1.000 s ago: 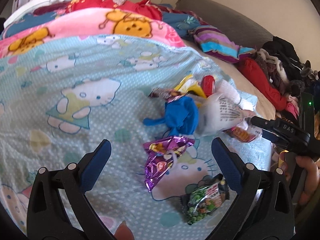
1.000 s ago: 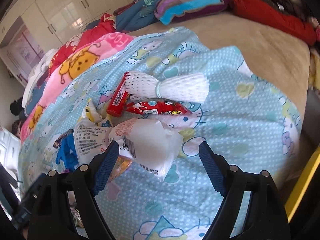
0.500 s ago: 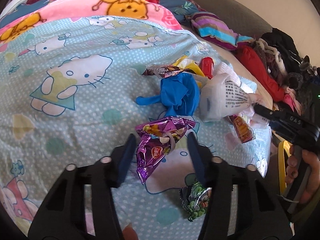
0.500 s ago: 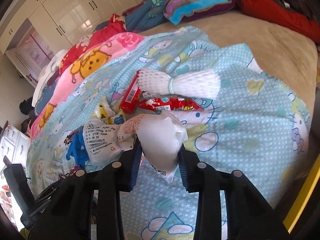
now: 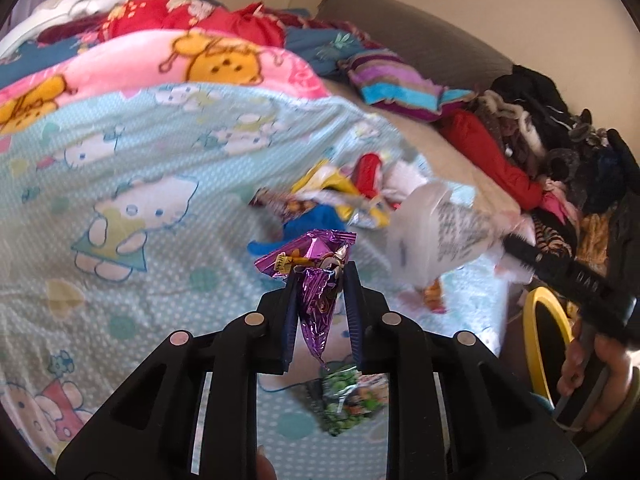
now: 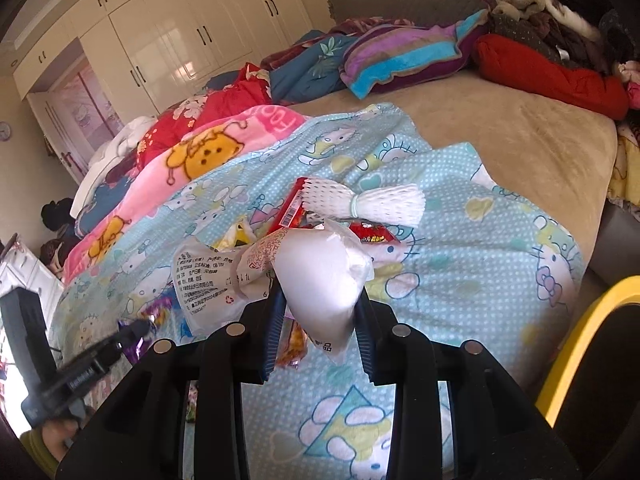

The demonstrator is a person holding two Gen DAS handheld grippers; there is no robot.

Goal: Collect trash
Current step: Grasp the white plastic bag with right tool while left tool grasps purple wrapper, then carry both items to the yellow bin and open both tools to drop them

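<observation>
Both grippers pinching trash, lifting off the bed.
Left gripper (image 5: 320,276) has just been closing, now clamps the purple wrapper (image 5: 316,280); right gripper (image 6: 318,300) pinches the white bag (image 6: 324,276), both above the blue blanket (image 5: 140,208). Earlier jaws were spread, items lay flat. Keep grips firm, carry toward the yellow-rimmed bin (image 6: 592,332) beside the blanket; green packet (image 5: 352,398) remains.

Grippers: two, each with one pair of tongs. Wrappers held: one purple wrapper (image 5: 316,280), one white bag (image 6: 324,276). On the bed: one blue glove (image 5: 308,224), one green snack packet (image 5: 352,400), one white foam net (image 6: 360,202), two red wrappers.
</observation>
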